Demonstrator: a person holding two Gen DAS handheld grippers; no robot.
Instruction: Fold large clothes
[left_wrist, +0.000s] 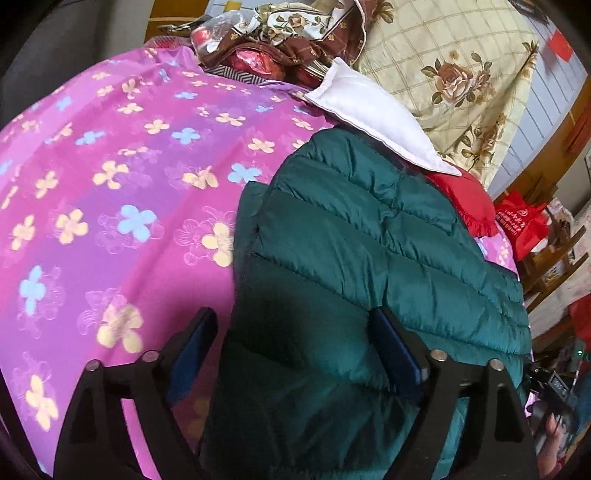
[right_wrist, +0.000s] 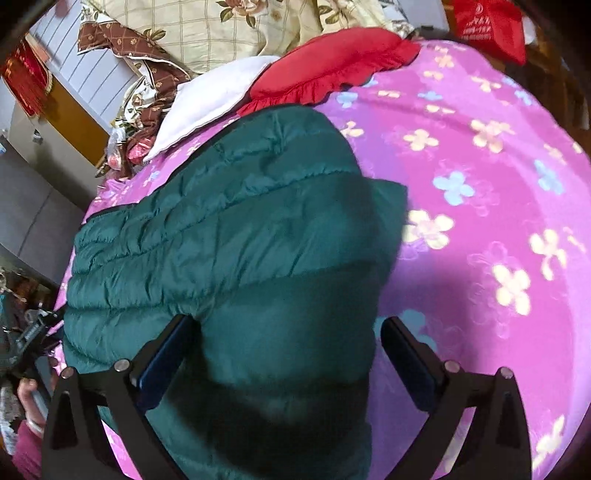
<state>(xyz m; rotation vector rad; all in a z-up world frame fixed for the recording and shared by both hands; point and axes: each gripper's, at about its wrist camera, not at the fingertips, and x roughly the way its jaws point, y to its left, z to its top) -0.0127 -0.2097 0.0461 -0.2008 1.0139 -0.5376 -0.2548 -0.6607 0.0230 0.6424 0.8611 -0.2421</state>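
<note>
A dark green quilted puffer jacket (left_wrist: 362, 236) lies folded on a pink bedsheet with flower print (left_wrist: 110, 155). My left gripper (left_wrist: 291, 317) hovers over the jacket's near left part, jaws wide apart. Its left finger (left_wrist: 195, 339) is over the sheet beside the jacket's edge, and its right finger (left_wrist: 395, 343) is over the jacket. In the right wrist view the jacket (right_wrist: 236, 229) fills the middle. My right gripper (right_wrist: 288, 323) is open above its near right part, with the right finger (right_wrist: 406, 350) over the sheet (right_wrist: 480, 184). Neither gripper's pads press on the fabric.
At the head of the bed lie a white pillow (left_wrist: 373, 110), a red frilled cushion (right_wrist: 328, 70) and a cream floral quilt (left_wrist: 450, 59). A red bag (left_wrist: 521, 225) sits beside the bed. A person's hand (right_wrist: 29, 398) shows at the lower left of the right wrist view.
</note>
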